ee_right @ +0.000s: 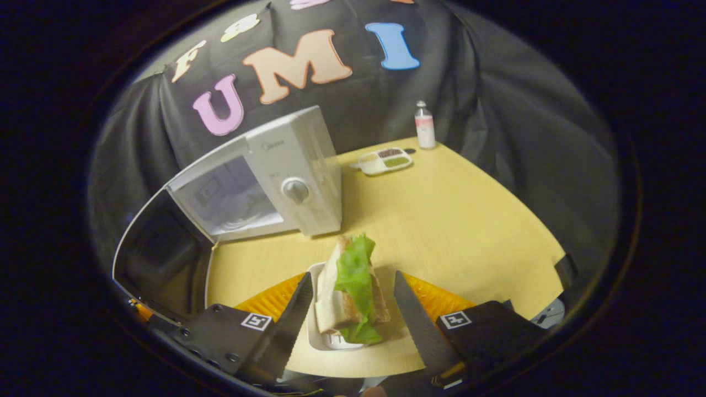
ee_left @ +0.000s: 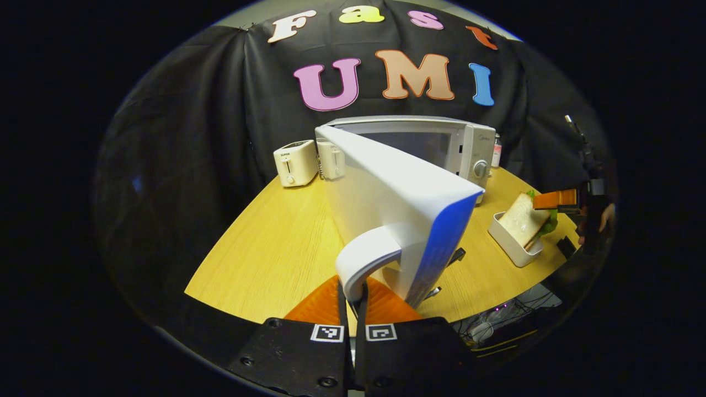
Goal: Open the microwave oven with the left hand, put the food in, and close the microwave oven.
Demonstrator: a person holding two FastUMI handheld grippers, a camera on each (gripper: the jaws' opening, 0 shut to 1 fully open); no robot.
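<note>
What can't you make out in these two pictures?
- Microwave inside: left gripper view, hidden by its open door.
- Tray contents under the sandwich: right gripper view, sandwich covers them.
- Bottle label: right gripper view, too small.
- Toaster slots: left gripper view, too small.

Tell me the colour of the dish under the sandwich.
White; the dish shows best in the left gripper view, with the sandwich standing in it.

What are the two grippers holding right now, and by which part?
The left gripper is clamped on the microwave door by its handle. The right gripper is open around the sandwich, holding nothing yet.
</note>
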